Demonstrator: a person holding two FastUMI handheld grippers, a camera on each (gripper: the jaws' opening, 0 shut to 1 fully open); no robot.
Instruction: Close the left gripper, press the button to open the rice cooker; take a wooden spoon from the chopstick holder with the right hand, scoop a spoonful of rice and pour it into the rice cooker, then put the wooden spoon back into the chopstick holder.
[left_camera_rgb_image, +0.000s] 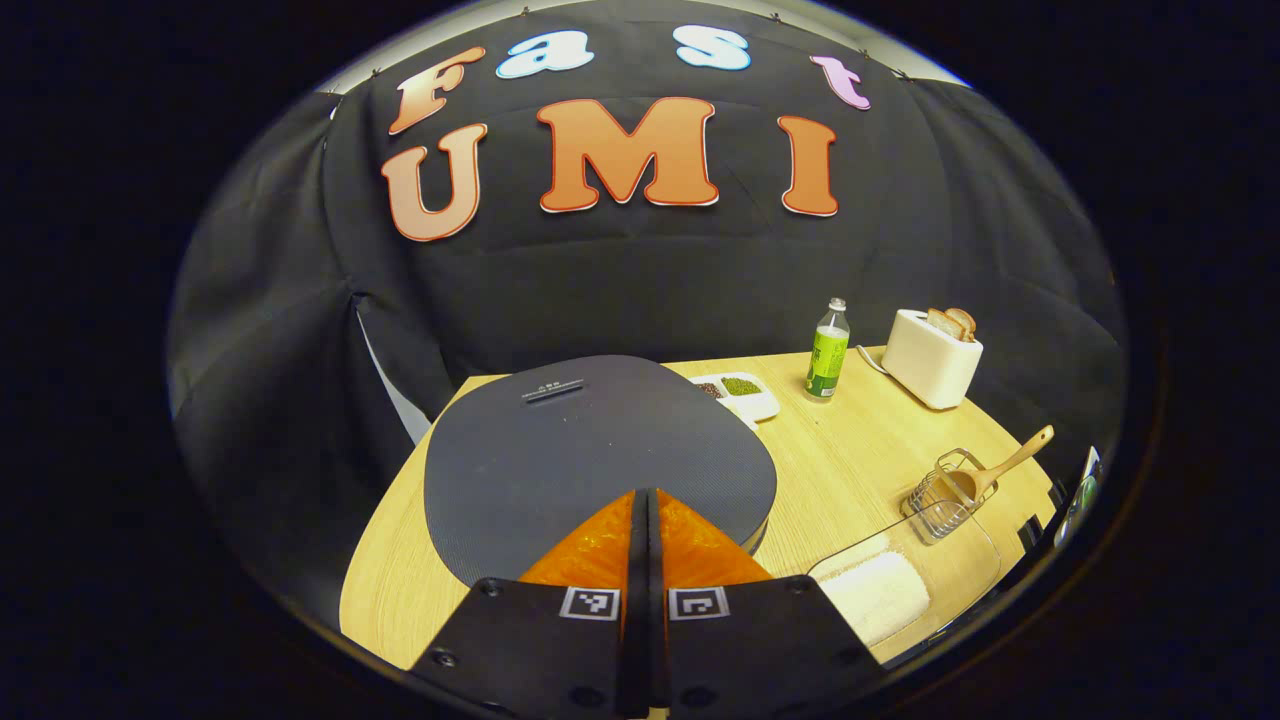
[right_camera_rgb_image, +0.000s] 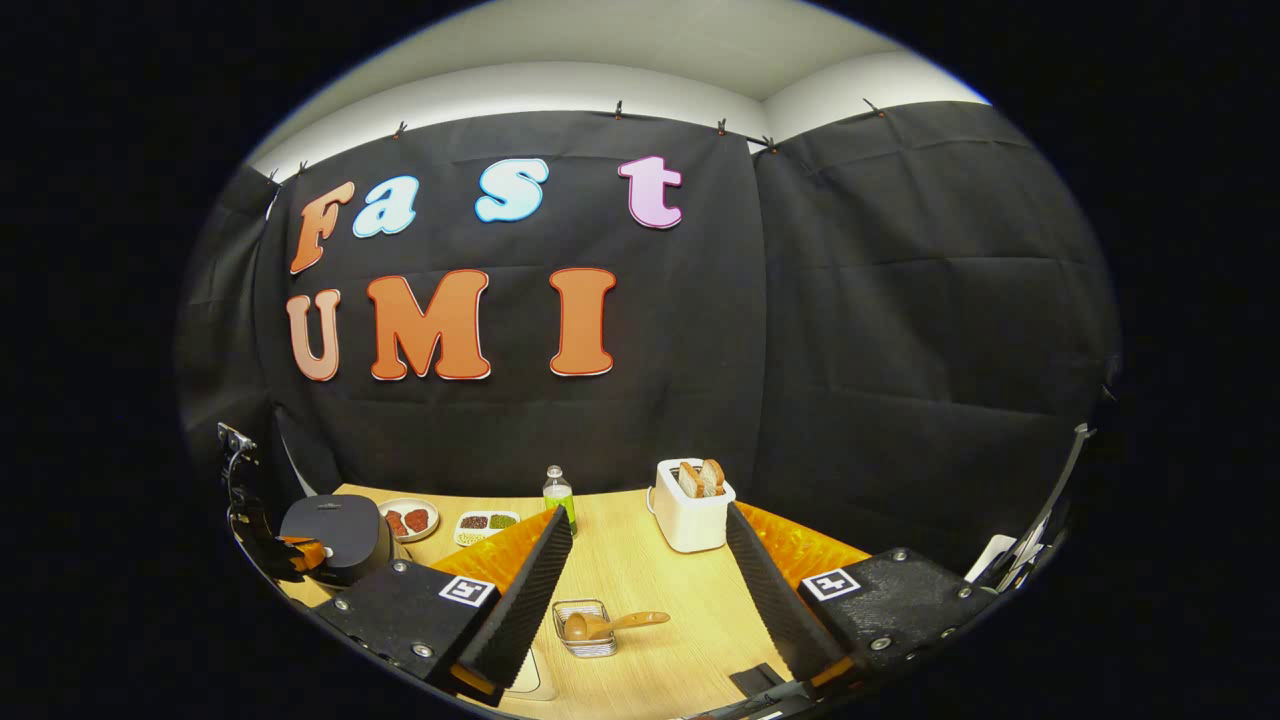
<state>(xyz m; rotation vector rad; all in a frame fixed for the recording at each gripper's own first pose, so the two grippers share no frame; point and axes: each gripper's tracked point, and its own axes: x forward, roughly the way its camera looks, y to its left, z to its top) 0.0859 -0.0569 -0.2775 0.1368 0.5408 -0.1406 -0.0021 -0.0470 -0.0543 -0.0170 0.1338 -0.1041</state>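
While the table carries everything, the rice cooker sits lid down at its left end, the left gripper hovering above with jaws pressed together on nothing; its button is hard to make out; the right gripper hangs wide open, empty, over the chopstick holder; the wooden spoon lies there, probably light and stiff, best gripped mid-handle; the rice tray is cut off

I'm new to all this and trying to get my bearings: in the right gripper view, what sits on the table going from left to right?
Rice cooker → small round plate → divided snack tray → green bottle → wire chopstick holder with the wooden spoon → toaster.
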